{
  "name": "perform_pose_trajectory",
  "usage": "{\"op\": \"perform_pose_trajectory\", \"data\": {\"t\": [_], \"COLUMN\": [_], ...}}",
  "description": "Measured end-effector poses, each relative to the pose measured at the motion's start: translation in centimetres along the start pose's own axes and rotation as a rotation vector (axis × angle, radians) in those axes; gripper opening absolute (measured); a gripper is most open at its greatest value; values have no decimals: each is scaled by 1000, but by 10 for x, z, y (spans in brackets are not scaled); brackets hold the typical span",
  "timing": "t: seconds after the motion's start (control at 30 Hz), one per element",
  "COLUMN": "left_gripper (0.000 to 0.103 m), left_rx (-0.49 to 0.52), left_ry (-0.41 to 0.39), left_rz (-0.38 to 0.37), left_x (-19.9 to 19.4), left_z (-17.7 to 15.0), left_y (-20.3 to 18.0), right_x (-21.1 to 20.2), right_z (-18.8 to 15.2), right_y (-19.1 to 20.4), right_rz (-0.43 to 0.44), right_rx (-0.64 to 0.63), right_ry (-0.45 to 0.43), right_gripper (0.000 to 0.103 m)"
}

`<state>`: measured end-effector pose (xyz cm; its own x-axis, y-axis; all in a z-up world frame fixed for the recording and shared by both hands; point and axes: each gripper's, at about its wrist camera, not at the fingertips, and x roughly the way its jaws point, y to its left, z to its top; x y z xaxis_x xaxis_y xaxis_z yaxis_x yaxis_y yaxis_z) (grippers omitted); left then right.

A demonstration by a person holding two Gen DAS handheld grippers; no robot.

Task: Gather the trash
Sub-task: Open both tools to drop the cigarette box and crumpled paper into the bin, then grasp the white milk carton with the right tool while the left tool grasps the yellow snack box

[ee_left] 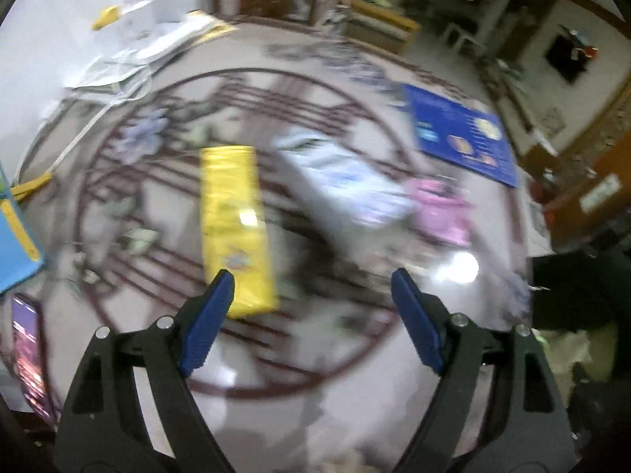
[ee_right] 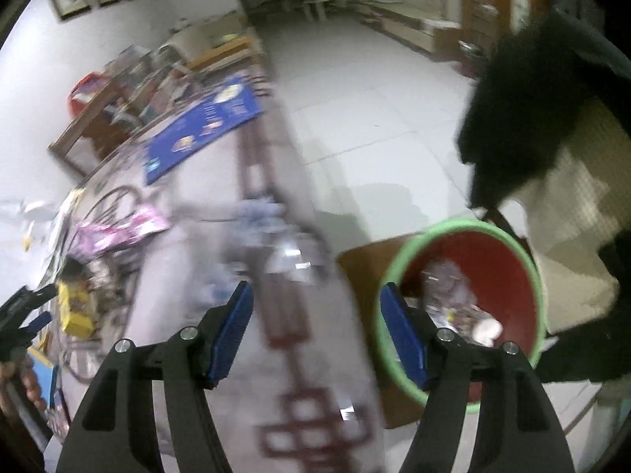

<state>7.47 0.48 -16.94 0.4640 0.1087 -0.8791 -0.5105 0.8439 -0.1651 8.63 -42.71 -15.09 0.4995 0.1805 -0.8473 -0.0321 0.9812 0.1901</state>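
Two grippers show up in our pictures, and both have their jaws spread wide with nothing between them.

We see our left gripper (ee_left: 307, 280) pointing down at a round table (ee_left: 276, 414) with dark red lines on its cloth. A long yellow wrapper (ee_left: 234, 224) lies flat on the table. Its near end sits just beside the tip of the left jaw, a little inside the gap, but we cannot tell if they touch. Farther out, past the right jaw, lie a pale blue-white packet (ee_left: 347, 177) and a pink packet (ee_left: 441, 209), close together. Beyond them rests a dark blue card (ee_left: 461, 134). Everything looks blurry.

Our right gripper (ee_right: 315, 295) hangs over the table edge and holds nothing. Just behind its right jaw stands a red bin (ee_right: 493, 260) with a green rim, down on the floor. We can see some trash (ee_right: 453, 295) already inside the bin. Far off past the left jaw we spot the other gripper beside the yellow wrapper.
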Motion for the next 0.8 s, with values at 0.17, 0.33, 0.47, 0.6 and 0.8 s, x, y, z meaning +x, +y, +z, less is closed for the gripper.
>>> {"op": "perform_pose_trajectory", "data": {"t": [0.17, 0.33, 0.47, 0.6, 0.8], "left_gripper": [79, 55, 36, 36, 36], "left_rx": [-19, -23, -2, 40, 66], "left_ry": [59, 136, 165, 163, 170], "left_rz": [15, -36, -94, -124, -153], "left_x": [38, 68, 73, 63, 52], "left_z": [16, 21, 22, 20, 12], "left_y": [31, 52, 67, 82, 104], "right_x": [-6, -8, 6, 31, 80], "right_z": [11, 23, 25, 21, 19], "right_y": [73, 152, 213, 271, 348], "right_rz": [45, 90, 127, 151, 159], "right_rx": [-115, -243, -340, -453, -598], "right_ry": [-42, -62, -31, 13, 111], "right_gripper": [65, 65, 65, 65, 65]}}
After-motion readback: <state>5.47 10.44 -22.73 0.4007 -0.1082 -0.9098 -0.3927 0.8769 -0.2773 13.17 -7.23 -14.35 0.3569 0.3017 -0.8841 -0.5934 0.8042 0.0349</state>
